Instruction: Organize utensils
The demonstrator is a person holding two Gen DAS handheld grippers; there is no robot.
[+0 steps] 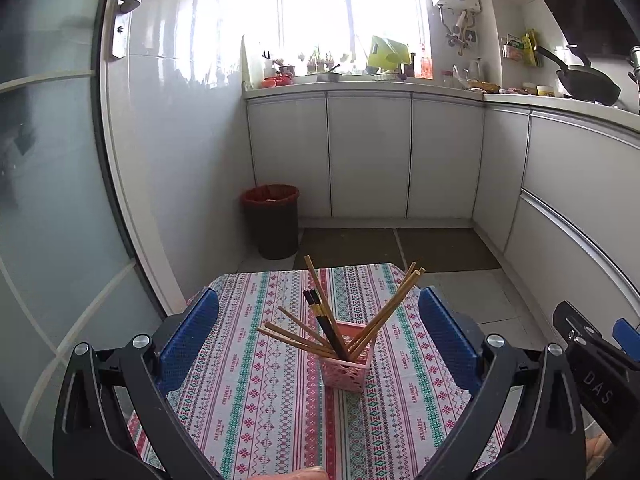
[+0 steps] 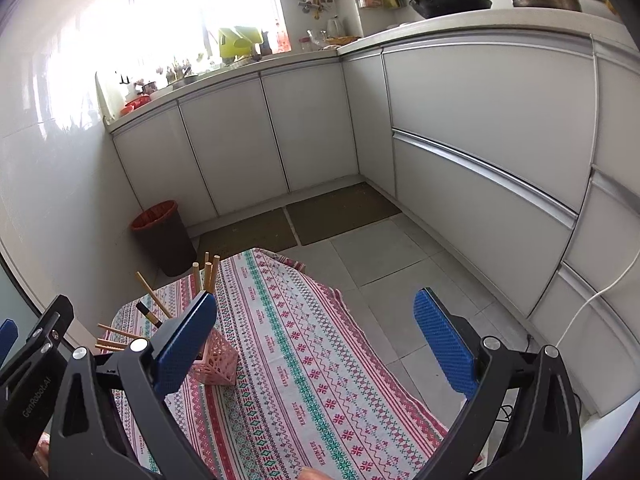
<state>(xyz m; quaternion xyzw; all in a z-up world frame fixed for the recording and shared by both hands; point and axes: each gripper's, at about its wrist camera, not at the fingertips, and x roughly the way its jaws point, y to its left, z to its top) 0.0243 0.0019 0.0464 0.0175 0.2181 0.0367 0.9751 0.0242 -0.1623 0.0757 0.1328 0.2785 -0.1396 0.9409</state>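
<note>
Pink basket of splayed chopsticks: dead ahead of spread, empty left gripper; right gripper likewise spread, offset rightward.

Both wrist cameras look forward and slightly down from close above the near edge of the tabletop, the left facing the pink basket squarely, the right angled rightward, sharing basket, bin and cabinets.

Sunlit window above white cabinets, grey tiled floor.
</note>
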